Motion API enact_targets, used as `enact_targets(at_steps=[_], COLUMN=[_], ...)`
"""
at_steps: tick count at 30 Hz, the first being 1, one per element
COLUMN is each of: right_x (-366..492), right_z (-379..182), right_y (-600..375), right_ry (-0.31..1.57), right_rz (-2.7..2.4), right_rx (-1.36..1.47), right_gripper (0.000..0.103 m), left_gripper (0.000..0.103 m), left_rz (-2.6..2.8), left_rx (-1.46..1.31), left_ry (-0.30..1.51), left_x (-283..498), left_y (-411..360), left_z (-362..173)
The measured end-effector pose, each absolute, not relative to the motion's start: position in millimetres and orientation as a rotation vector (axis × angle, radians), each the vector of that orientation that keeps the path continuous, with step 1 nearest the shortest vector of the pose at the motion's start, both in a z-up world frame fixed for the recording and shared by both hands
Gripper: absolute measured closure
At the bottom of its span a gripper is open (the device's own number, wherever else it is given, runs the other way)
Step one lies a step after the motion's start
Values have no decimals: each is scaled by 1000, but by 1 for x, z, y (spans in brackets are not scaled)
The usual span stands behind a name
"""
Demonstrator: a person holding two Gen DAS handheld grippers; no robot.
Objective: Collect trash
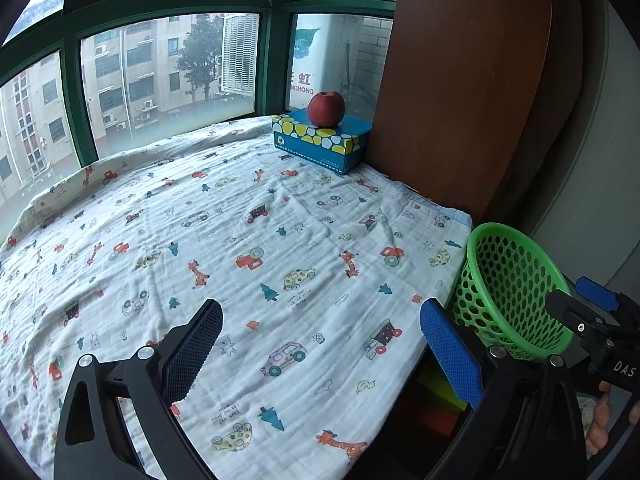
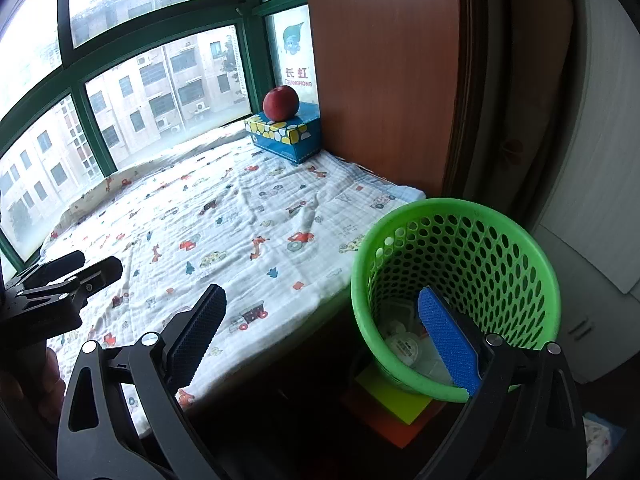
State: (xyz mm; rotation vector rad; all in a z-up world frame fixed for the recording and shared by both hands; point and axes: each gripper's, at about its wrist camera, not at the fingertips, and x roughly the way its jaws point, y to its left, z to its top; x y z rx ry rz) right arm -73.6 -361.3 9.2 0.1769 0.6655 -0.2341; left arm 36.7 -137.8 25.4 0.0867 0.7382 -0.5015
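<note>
At the far left, a green-framed window (image 1: 168,80) runs along the far edge of a ledge covered by a printed cloth (image 1: 240,240) with cars and giraffes. The left gripper (image 1: 320,344) hovers over the near part of this cloth, its fingers wide apart and holding nothing. No loose trash shows anywhere on the cloth in either view.

Further right, at the far corner, a red apple (image 1: 326,108) sits on a blue tissue box (image 1: 320,142), against a brown wooden panel (image 1: 460,80).

At the near right edge of the ledge stands the green basket (image 2: 480,248). The right gripper (image 2: 320,336) is spread open and empty, one finger (image 2: 448,344) just over the basket's mouth. Pale wrappers or lids (image 2: 404,344) lie at the bottom.

The collecting step seems finished or nearly so. The next move probably calls for scanning the cloth for leftovers, or else drawing both grippers clear.
</note>
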Motion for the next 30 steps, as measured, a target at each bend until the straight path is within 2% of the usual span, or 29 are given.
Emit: enact_targets(at_steps=[30], right_x=[-77], right_z=[11], right_y=[-363], right_ry=[650], right_rz=[-241], right_rx=[193], right_gripper=[7], left_gripper=[7], left_rz=[-509], left_rx=[100], left_ry=[717], left_x=[30], left_y=[-149], left_z=[29])
